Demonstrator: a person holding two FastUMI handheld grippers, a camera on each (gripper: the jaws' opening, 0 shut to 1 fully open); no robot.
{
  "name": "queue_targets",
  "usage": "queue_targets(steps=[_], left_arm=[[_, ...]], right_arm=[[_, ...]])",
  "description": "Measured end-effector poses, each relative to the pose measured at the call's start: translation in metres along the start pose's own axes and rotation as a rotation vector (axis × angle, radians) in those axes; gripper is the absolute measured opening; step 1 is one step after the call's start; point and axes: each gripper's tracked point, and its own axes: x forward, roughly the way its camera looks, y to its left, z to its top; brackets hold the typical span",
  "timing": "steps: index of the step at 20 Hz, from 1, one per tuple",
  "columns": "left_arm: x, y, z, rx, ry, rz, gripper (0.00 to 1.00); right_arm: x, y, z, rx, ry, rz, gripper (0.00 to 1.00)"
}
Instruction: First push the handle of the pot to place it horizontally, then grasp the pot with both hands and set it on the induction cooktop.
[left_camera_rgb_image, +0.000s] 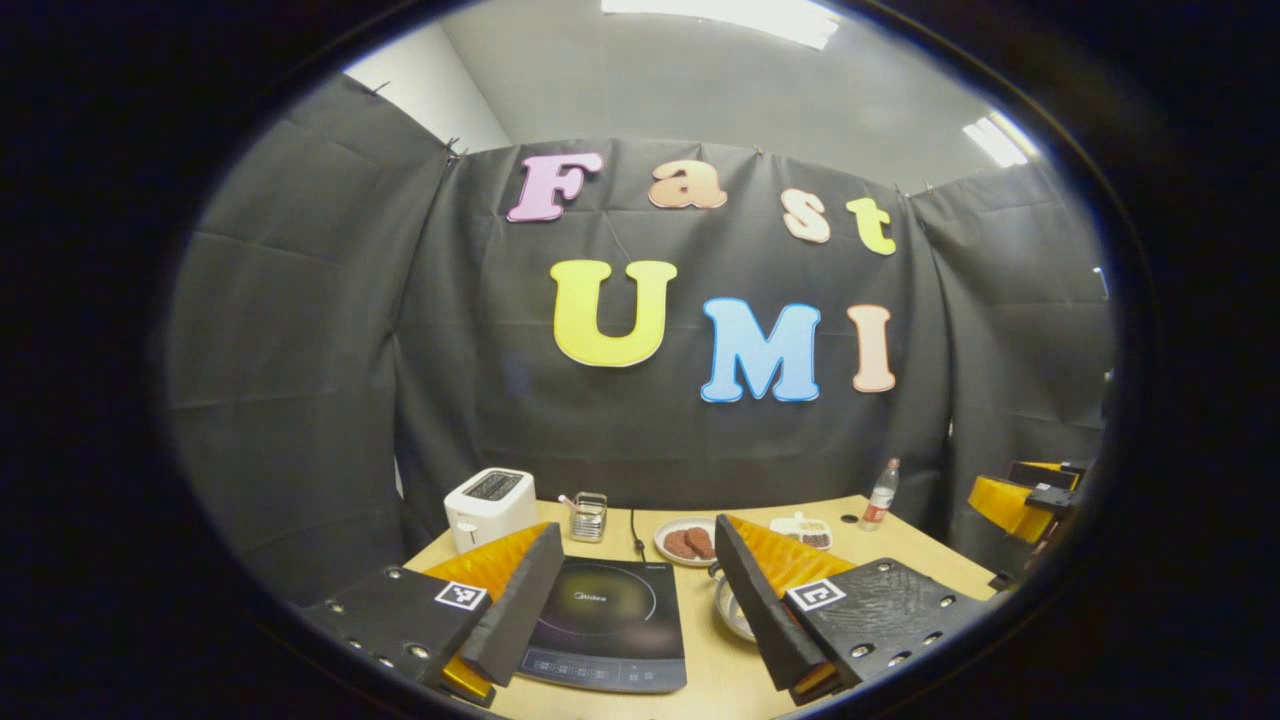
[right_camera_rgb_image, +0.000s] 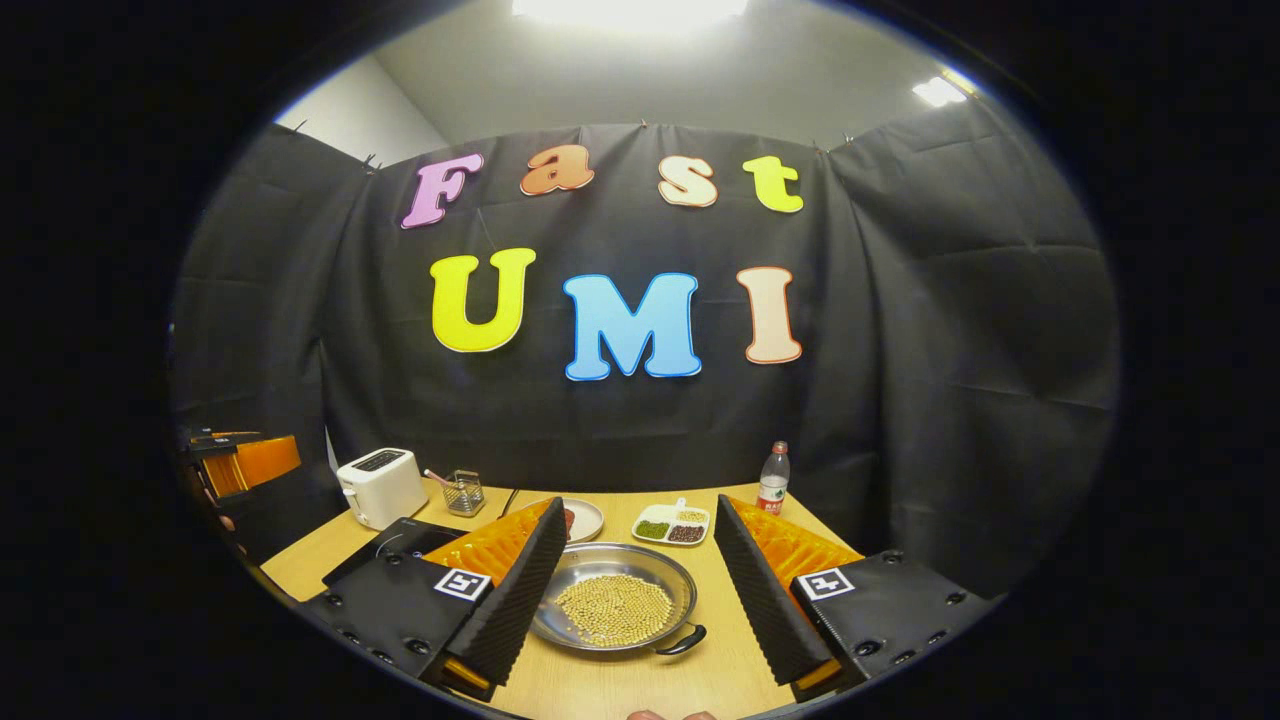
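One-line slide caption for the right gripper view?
Open right gripper hovers above a round steel pot of yellow beans on the wooden table.

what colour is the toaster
White toaster, clearest in the right gripper view.

shiny metal pot, matt wooden table

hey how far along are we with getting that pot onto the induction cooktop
Barely begun. Done: nothing visible. The pot, holding yellowish beans, sits on the table beside the induction cooktop, whose surface is bare. In hand: both grippers are open and hold nothing, the right gripper framing the pot, the left gripper facing the cooktop. Left: push the pot's handle horizontal, grasp with both, set it on the cooktop.
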Motion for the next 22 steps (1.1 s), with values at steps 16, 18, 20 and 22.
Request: queue_targets(steps=[16,18,20,22], left_arm=[[0.013,0.021,-0.048,-0.041,0.069,-0.001,0.93],[0.013,0.02,-0.051,-0.055,0.073,0.01,0.91],[0.015,0.021,-0.057,-0.071,0.095,0.018,0.91],[0.017,0.022,-0.061,-0.079,0.114,0.023,0.91]], right_arm=[[0.044,0.001,-0.118,-0.112,0.549,0.098,0.59],[0.041,0.006,-0.133,-0.127,0.619,0.134,0.36],[0.033,0.014,-0.148,-0.106,0.687,0.187,0.11],[0.03,0.026,-0.156,-0.097,0.71,0.257,0.02]])
